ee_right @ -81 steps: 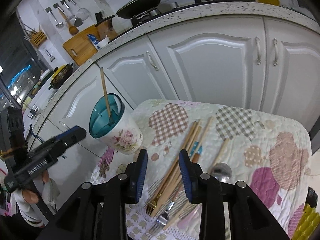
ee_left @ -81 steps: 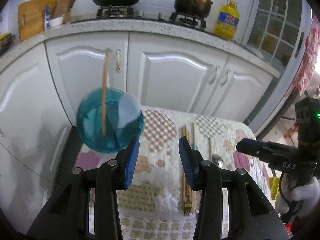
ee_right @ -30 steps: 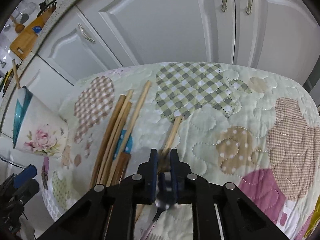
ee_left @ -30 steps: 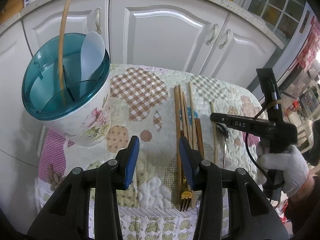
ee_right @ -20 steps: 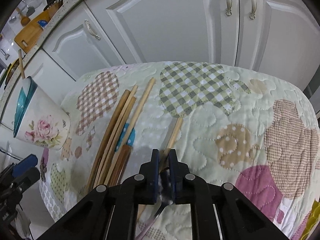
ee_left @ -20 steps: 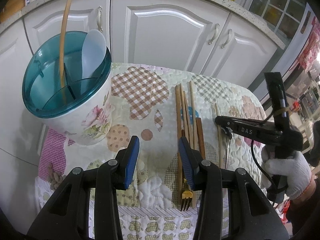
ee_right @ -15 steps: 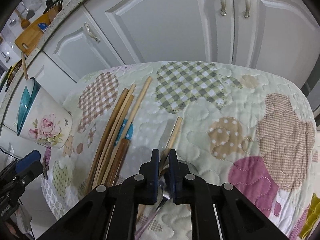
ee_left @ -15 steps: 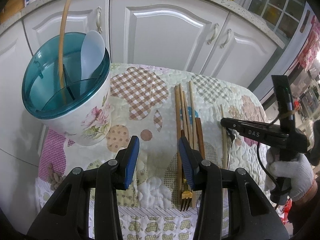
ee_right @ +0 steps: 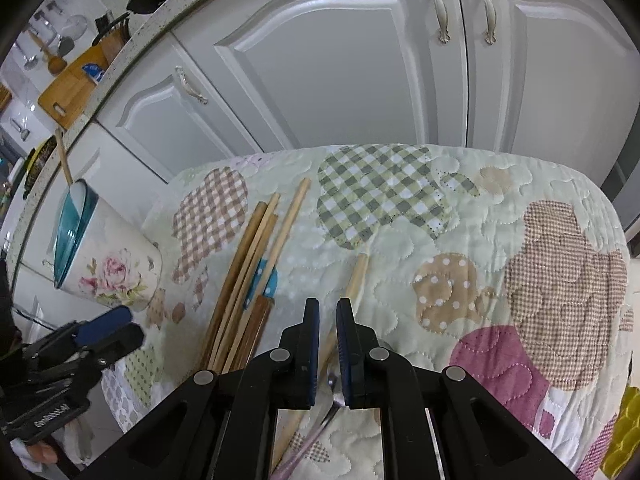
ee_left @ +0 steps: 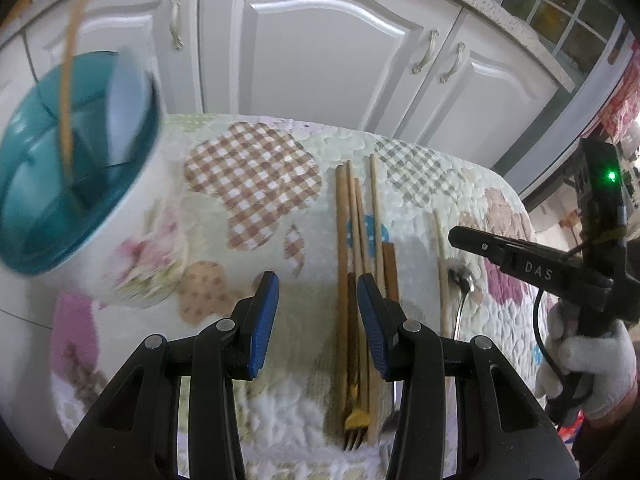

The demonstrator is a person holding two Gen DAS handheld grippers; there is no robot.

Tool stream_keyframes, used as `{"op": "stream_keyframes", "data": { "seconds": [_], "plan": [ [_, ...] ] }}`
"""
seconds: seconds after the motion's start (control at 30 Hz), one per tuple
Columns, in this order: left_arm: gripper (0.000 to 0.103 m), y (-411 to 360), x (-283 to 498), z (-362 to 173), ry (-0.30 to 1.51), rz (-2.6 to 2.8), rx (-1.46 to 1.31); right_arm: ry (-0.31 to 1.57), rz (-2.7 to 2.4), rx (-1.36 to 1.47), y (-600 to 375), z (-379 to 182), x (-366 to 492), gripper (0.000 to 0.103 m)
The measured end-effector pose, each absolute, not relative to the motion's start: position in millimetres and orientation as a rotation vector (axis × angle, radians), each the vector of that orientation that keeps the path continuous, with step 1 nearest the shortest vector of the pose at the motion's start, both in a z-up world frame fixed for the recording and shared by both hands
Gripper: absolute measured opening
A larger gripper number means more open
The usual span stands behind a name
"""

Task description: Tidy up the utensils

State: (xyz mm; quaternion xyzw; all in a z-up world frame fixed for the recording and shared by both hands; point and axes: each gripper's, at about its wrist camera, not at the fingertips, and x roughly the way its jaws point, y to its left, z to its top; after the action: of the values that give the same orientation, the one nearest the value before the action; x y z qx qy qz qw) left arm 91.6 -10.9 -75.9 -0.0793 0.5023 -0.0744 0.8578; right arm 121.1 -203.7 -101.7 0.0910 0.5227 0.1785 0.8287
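Observation:
My right gripper [ee_right: 328,306] is shut on the bowl of a metal spoon [ee_right: 333,388], whose handle trails toward me just above the quilt. From the left wrist view, that gripper [ee_left: 454,238] has the spoon [ee_left: 460,280] hanging under its tip. A lone chopstick [ee_right: 356,276] lies on the cloth beneath it. My left gripper [ee_left: 318,286] is open and empty over the near ends of the chopstick bundle [ee_left: 354,220] and a fork [ee_left: 356,428]. The floral holder [ee_left: 132,264] with a teal rim stands at the left, holding a chopstick [ee_left: 70,92] and a white spoon [ee_left: 126,112].
A patchwork quilt [ee_right: 500,216] covers the small table, which ends just before white cabinet doors [ee_right: 340,68]. A white-gloved hand [ee_left: 588,360] holds the right gripper at the table's right edge. A wooden cutting board [ee_right: 72,88] stands on the counter above.
The right gripper came down, shut on the spoon's bowl and shifted right with it. The left gripper moved in lower and closer to the utensils, so the holder slid toward the left edge.

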Motion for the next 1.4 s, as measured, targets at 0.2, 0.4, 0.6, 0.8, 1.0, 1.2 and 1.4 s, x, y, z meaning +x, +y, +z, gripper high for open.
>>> {"op": "stream_keyframes", "data": {
  "seconds": [0.2, 0.4, 0.6, 0.8, 1.0, 1.2, 1.4],
  "plan": [
    [0.039, -22.8, 127.6, -90.2, 1.093, -0.166, -0.198, 1.133, 0.361, 0.232, -209.8, -112.7, 134.6, 0.008],
    [0.032, -32.3, 160.8, -107.8, 1.127, -0.138, -0.172, 1.171, 0.360, 0.309, -222.5, -122.0, 143.1, 0.014],
    [0.029, -36.2, 187.8, -123.4, 1.147, -0.100, -0.152, 1.197, 0.391, 0.288, -215.2, -127.8, 145.3, 0.017],
    [0.029, -49.6, 204.8, -125.8, 1.142, -0.105, -0.121, 1.207, 0.370, 0.235, -205.6, -127.3, 150.1, 0.020],
    [0.008, -54.9, 202.3, -126.8, 1.123, -0.101, -0.096, 1.165, 0.363, 0.159, -195.5, -128.7, 150.8, 0.011],
    [0.006, -41.4, 175.2, -113.9, 1.107, -0.151, -0.163, 1.139, 0.411, 0.248, -209.1, -119.4, 145.1, 0.007],
    [0.006, -20.1, 139.4, -74.7, 1.041, -0.198, -0.244, 1.070, 0.461, 0.294, -217.8, -81.3, 129.0, 0.006]
  ]
}}
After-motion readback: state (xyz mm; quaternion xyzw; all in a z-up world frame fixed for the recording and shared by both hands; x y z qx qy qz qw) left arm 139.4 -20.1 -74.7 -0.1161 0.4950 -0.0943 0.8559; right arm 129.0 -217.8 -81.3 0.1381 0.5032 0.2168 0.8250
